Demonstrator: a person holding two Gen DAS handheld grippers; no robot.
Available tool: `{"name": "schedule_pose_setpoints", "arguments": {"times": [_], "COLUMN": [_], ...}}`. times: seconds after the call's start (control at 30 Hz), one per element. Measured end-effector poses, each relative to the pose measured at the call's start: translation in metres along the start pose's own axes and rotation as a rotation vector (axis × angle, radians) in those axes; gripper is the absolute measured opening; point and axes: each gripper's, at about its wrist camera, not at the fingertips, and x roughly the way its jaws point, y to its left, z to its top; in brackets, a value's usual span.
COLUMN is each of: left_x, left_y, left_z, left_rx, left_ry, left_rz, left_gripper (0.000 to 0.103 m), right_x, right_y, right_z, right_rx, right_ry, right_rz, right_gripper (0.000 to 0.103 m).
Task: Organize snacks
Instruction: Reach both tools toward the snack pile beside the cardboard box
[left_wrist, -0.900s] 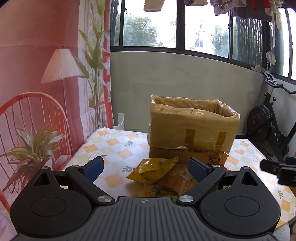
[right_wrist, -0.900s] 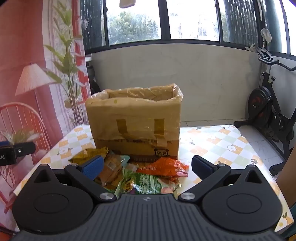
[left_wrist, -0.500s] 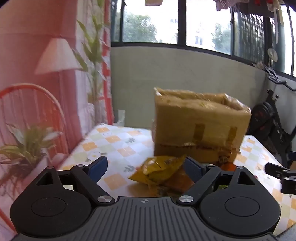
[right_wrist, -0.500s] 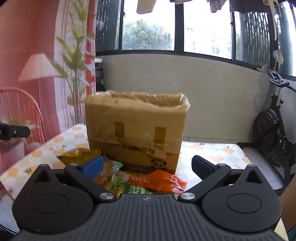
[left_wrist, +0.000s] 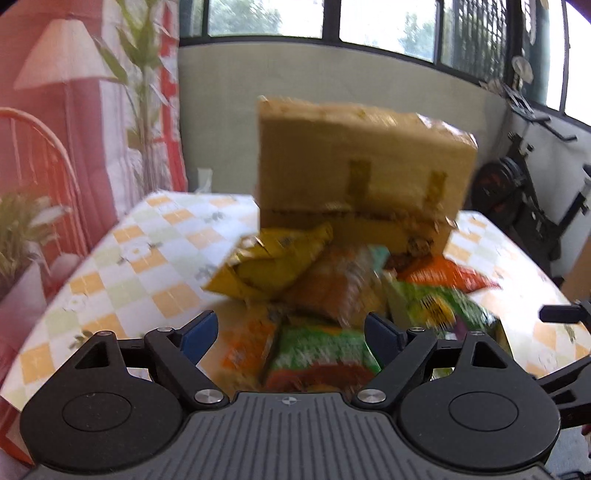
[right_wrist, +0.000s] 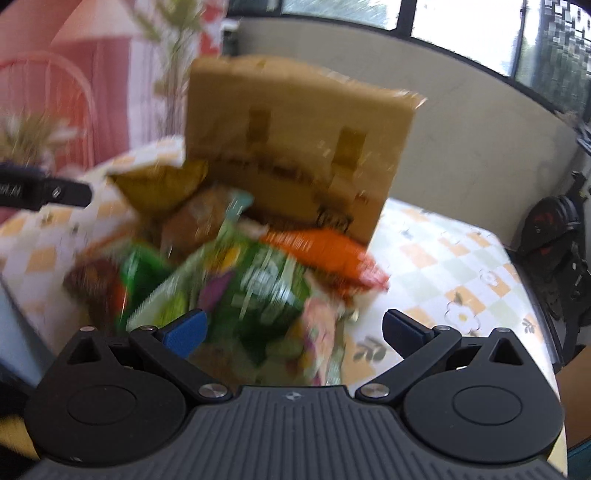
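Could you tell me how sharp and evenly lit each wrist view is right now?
Left wrist view: the gripper is crisp, the snacks and box are motion-smeared, and the windows are blown out. Right wrist view: blur is heavier, the snacks streak, the box leans from fisheye bending, and the gripper stays sharp.

Worktop (left_wrist: 155, 266) covered in a checked cloth, orange, pale green and white squares with small flowers. Cardboard box (left_wrist: 362, 173) stands on it toward the far side. Heap of snack packets (left_wrist: 332, 295) lies directly against the box's near face: yellow, orange, green; blurred.
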Motion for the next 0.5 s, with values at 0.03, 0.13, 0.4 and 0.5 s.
{"name": "schedule_pose_setpoints", "arguments": {"times": [0.03, 0.13, 0.4, 0.5], "left_x": [0.003, 0.004, 0.006, 0.01], "left_y": [-0.004, -0.006, -0.006, -0.008], "left_z": [-0.001, -0.002, -0.004, -0.005], "left_rx": [0.004, -0.012, -0.066, -0.068], "left_ry": [0.0, 0.003, 0.037, 0.05], "left_rz": [-0.002, -0.015, -0.012, -0.02], "left_gripper": [0.088, 0.088, 0.088, 0.088], "right_x": [0.003, 0.018, 0.048, 0.053], "right_y": [0.003, 0.015, 0.023, 0.026], "right_z": [-0.003, -0.009, -0.005, -0.006], "right_rx": [-0.032, -0.128, -0.255, -0.289], "right_ry": [0.017, 0.039, -0.017, -0.027], "right_rz": [0.004, -0.012, 0.021, 0.052], "right_gripper": [0.103, 0.103, 0.103, 0.103]}}
